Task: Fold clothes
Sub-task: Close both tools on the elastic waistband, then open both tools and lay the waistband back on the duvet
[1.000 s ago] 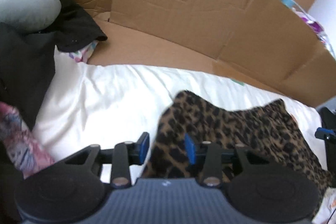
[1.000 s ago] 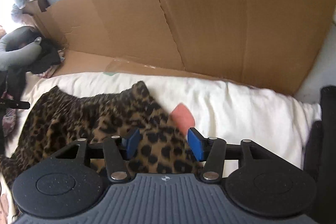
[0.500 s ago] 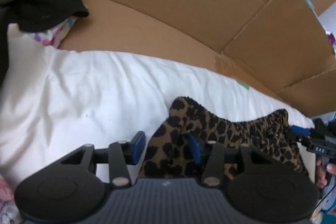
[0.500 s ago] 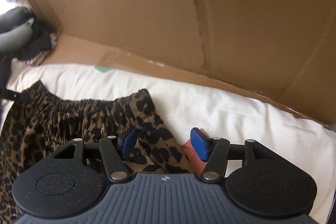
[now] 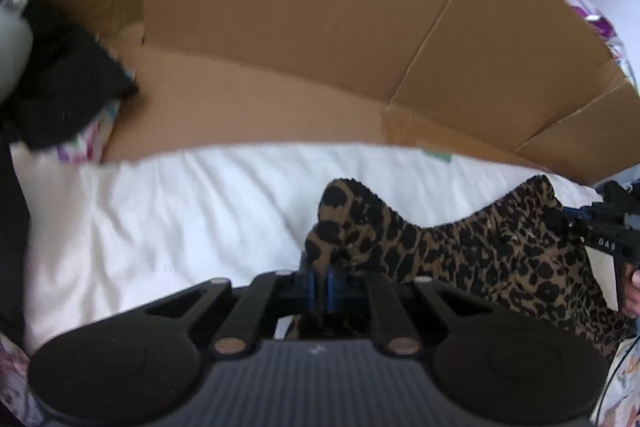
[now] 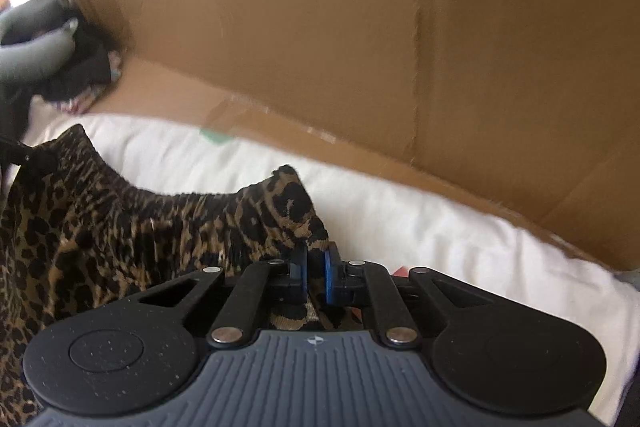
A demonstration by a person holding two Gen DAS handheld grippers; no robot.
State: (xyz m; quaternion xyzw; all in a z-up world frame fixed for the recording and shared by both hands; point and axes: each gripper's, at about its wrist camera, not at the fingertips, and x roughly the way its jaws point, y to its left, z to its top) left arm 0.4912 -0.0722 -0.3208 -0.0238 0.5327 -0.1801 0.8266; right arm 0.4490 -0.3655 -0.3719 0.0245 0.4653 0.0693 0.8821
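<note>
1. The leopard-print garment (image 5: 472, 251) lies on a white sheet (image 5: 168, 219), in front of a wall of brown cardboard (image 5: 304, 27). Its cloth is tan with black and dark-brown blotches, and its upper edge is a band of fine gathers, like elastic.

2. That gathered edge sags in a shallow curve between two raised corners; one corner stands up as a peak near each gripper. Below the band the fabric falls in soft, loose wrinkles, not flat.

3. The left gripper (image 5: 319, 281) has just been closing – its blue pads now stand pressed together on the garment's left corner, with a fold of spotted cloth rising from between them.

4. The right gripper (image 6: 316, 277) has likewise just been closing and pinches the opposite corner; printed fabric shows in the narrow slot between its blue pads and again beneath them.

5. In the left wrist view the right gripper appears at the far right edge, against the garment's other peak, with part of a hand (image 5: 632, 291) below it.

6. A pile of dark clothes (image 5: 60, 83) sits at the far left – well apart from the garment – with a grey rounded shape (image 6: 36, 59) beside it.

7. A small pink-red patch (image 6: 400, 271) shows on the sheet just beside the right gripper's fingers.
</note>
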